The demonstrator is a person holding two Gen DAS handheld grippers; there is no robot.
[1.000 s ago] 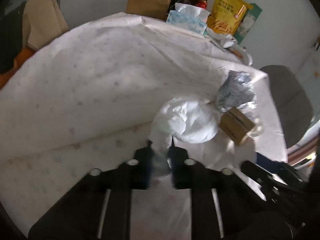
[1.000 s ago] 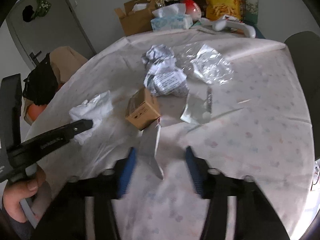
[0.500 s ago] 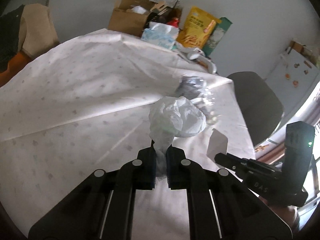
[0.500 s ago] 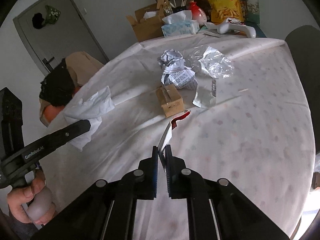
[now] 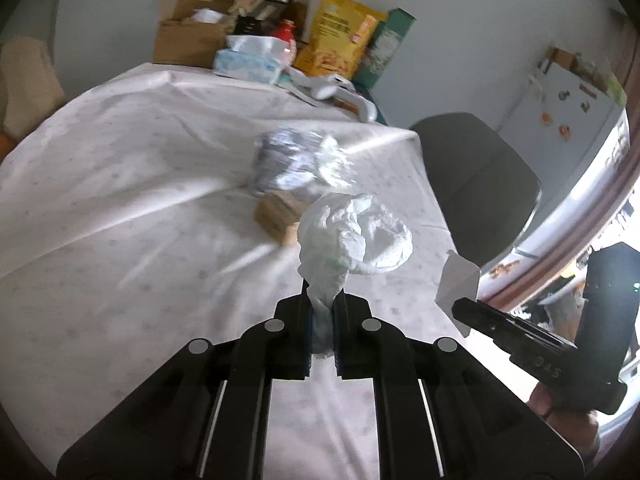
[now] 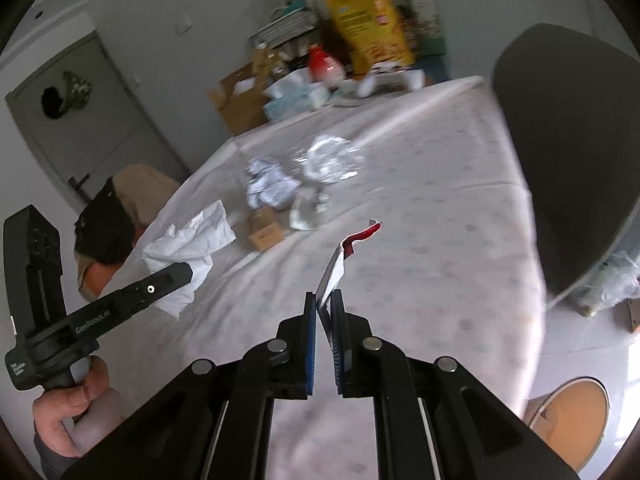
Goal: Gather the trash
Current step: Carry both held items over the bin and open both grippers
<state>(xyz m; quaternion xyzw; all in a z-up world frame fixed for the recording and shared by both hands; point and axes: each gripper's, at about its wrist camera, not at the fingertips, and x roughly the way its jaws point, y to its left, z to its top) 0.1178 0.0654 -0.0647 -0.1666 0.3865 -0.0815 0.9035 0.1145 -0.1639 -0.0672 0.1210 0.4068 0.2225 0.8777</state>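
My left gripper [image 5: 322, 304] is shut on a crumpled white tissue [image 5: 354, 236] and holds it above the table; the tissue also shows in the right wrist view [image 6: 188, 240]. My right gripper [image 6: 325, 300] is shut on a flat white wrapper with a torn red edge [image 6: 340, 256], lifted off the table; the wrapper also shows in the left wrist view [image 5: 458, 284]. On the tablecloth lie a small cardboard box [image 6: 265, 233], a crumpled printed wrapper [image 6: 270, 186], crumpled clear plastic [image 6: 330, 156] and a flat clear packet [image 6: 308, 208].
The round table has a white patterned cloth [image 5: 120, 184]. At its far edge stand a cardboard box [image 5: 188, 40], a tissue pack [image 5: 248, 58], a yellow snack bag [image 5: 340, 36] and a white handheld device [image 5: 340, 90]. A grey chair [image 5: 476, 176] stands at the right.
Both grippers have risen and swung to the right with their loads. The chair and the floor at the right have come into the right wrist view.
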